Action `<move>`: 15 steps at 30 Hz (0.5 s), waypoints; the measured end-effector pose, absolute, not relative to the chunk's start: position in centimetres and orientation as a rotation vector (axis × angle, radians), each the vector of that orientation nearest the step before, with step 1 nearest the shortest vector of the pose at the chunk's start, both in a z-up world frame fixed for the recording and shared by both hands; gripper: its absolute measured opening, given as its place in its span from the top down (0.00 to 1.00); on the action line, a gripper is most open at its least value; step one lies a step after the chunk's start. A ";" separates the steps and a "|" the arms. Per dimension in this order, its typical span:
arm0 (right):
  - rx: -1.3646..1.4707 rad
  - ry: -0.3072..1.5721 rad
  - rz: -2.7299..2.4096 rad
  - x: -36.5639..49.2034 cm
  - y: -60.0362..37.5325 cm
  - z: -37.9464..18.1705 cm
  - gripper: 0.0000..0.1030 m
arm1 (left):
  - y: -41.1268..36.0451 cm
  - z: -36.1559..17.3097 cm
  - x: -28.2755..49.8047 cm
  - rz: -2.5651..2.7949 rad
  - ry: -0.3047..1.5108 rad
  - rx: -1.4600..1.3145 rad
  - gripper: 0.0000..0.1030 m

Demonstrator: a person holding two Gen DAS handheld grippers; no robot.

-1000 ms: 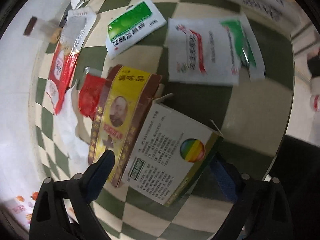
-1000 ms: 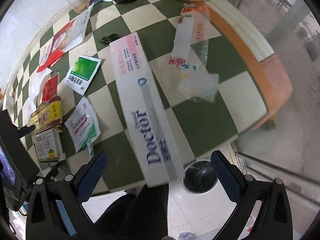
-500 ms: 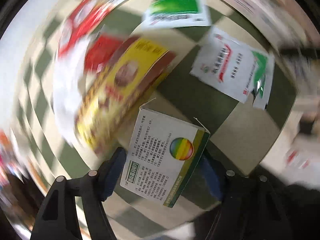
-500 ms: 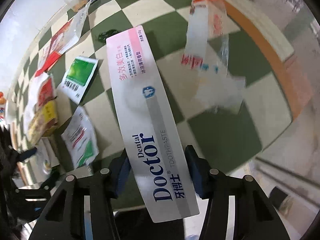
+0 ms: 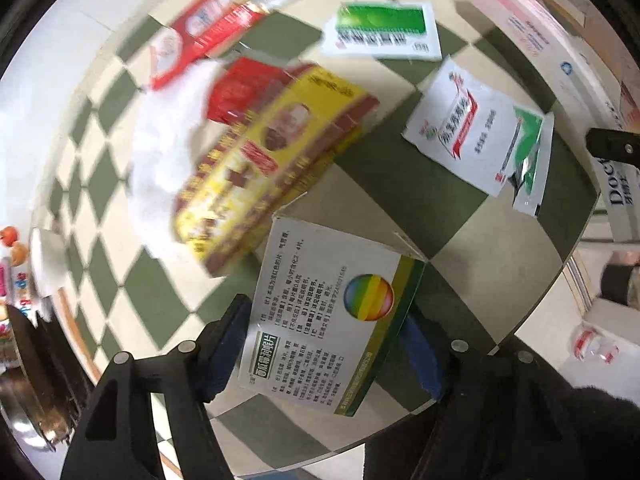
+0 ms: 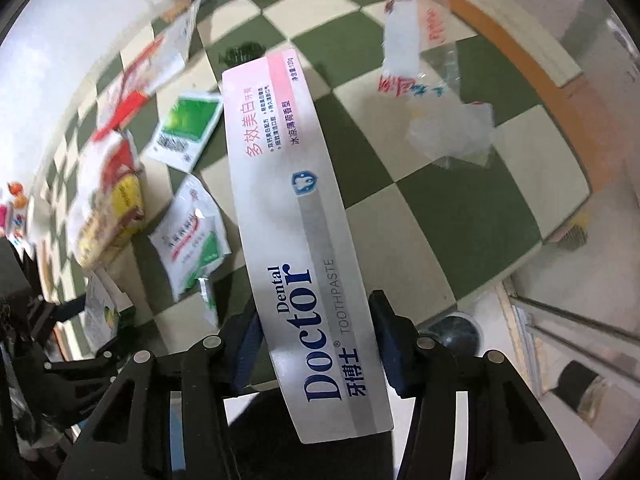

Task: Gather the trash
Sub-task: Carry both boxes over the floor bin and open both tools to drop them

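Observation:
My left gripper (image 5: 324,344) is shut on a white medicine box (image 5: 320,312) with a rainbow circle and green edge, held just above the checkered table (image 5: 404,200). My right gripper (image 6: 316,348) is shut on a long white and pink toothpaste box (image 6: 292,208) marked Dental Doctor, raised over the table (image 6: 452,216). The toothpaste box also shows at the right edge of the left wrist view (image 5: 536,40). The medicine box shows at the lower left of the right wrist view (image 6: 100,312).
On the table lie a yellow and brown seasoning box (image 5: 276,152), a white sachet with red and green print (image 5: 480,136), a green and white sachet (image 5: 380,32), red wrappers (image 5: 208,32), white tissue (image 5: 164,148) and a clear plastic wrapper (image 6: 436,92). A round bin (image 6: 456,332) stands on the floor below the table edge.
Both grippers went from open to shut: the left closed on the medicine box, the right on the toothpaste box. Both boxes have lifted off the table.

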State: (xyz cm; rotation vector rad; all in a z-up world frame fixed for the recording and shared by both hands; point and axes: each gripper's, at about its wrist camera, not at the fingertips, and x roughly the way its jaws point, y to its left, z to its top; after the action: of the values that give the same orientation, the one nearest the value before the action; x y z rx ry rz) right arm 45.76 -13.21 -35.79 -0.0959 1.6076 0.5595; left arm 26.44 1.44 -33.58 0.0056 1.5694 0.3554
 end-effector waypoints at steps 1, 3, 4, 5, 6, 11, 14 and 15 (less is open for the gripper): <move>-0.072 1.596 0.548 45.6 -13.8 -35.2 0.49 | 1.4 -32.9 26.2 0.391 1.551 0.024 0.31; -0.030 1.578 0.518 45.4 -14.8 -34.2 0.49 | 1.6 -31.6 25.6 0.440 1.505 0.027 0.32; -0.010 1.567 0.493 45.2 -15.3 -33.6 0.49 | 1.9 -31.1 25.5 0.465 1.484 0.032 0.32; 0.002 1.558 0.469 44.8 -15.5 -33.3 0.49 | 2.2 -30.7 25.2 0.486 1.462 0.041 0.32; 0.018 1.547 0.441 44.4 -16.1 -32.9 0.49 | 2.5 -30.2 25.1 0.503 1.433 0.046 0.32; 0.113 1.512 0.280 42.1 -18.9 -31.6 0.49 | 2.3 -28.8 25.9 0.467 1.342 0.039 0.32; 0.185 1.474 0.176 40.4 -22.3 -30.6 0.49 | 1.0 -28.2 26.3 0.416 1.276 0.089 0.32; 0.219 1.465 0.149 39.7 -23.3 -30.4 0.49 | 0.1 -27.8 26.7 0.388 1.259 0.098 0.32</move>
State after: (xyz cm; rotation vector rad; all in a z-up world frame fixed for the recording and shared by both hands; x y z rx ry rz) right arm 39.66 -23.26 -30.44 0.2185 1.4648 0.1493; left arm 26.66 0.14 -27.82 0.0977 1.2587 0.3876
